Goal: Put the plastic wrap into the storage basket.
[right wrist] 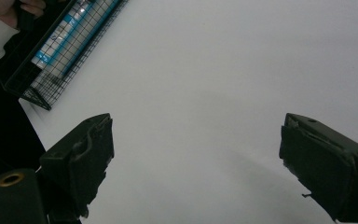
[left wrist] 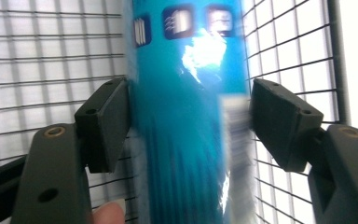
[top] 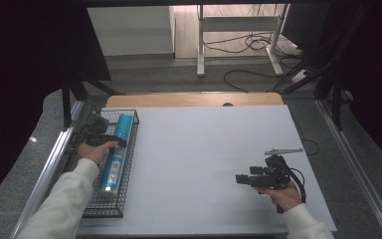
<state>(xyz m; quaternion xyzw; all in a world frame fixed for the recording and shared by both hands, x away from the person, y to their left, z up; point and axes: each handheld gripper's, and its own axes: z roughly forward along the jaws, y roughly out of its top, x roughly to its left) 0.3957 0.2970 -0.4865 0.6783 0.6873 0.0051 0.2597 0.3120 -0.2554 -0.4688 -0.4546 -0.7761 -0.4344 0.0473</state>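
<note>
The left gripper (left wrist: 191,121) has its jaws around the blue tube (top: 113,154) lying in the wire basket (top: 104,204); one jaw touches it, the other is just beside. It seems the grasping step, so next it must close fully and lift. The right gripper (top: 239,178) waits wide open and empty above the table (top: 204,149).

High view: fixed above the near edge, looking forward and down over the whole white table (top: 204,164). Left gripper view: pressed close on the blue tube (left wrist: 191,116) inside the wire basket (left wrist: 42,60). Right gripper view: low over the bare tabletop, sharing that basket at its upper left.
</note>
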